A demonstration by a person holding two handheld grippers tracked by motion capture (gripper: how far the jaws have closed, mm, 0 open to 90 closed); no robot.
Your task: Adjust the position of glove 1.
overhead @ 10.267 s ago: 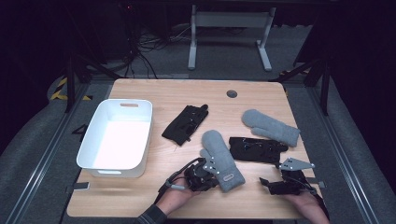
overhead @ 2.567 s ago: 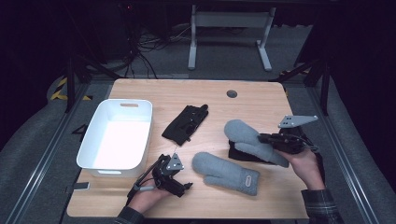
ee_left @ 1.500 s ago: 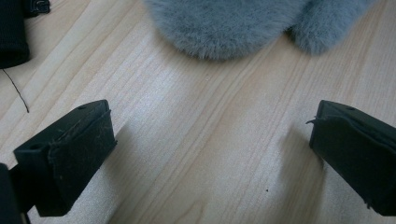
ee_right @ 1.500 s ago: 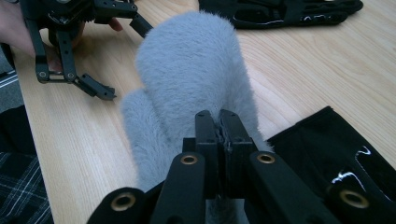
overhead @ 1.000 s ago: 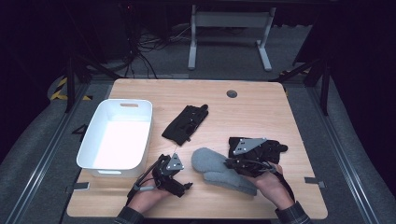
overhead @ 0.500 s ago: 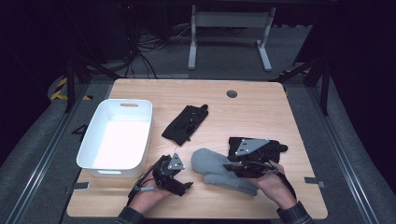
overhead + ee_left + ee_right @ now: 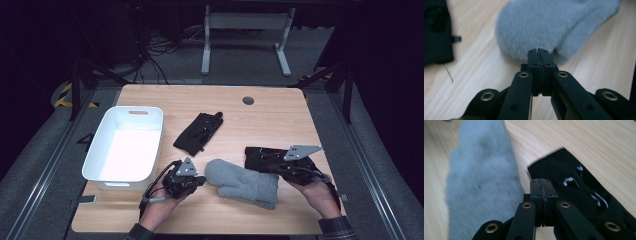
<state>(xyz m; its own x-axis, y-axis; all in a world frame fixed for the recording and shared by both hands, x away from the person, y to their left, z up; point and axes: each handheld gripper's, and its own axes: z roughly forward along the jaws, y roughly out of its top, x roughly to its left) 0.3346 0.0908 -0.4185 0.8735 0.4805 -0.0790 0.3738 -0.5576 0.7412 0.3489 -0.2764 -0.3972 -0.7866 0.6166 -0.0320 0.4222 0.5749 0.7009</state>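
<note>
I've just closed my left gripper (image 7: 539, 53) empty beside the grey mittens (image 7: 243, 182), now stacked mid-worktop (image 7: 260, 112); my right gripper (image 7: 541, 183) is shut empty too, over the black glove (image 7: 584, 195). Pair matched, black gloves next

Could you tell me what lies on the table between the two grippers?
In the high view, the grey mittens lie stacked between the left gripper and the right gripper.
</note>
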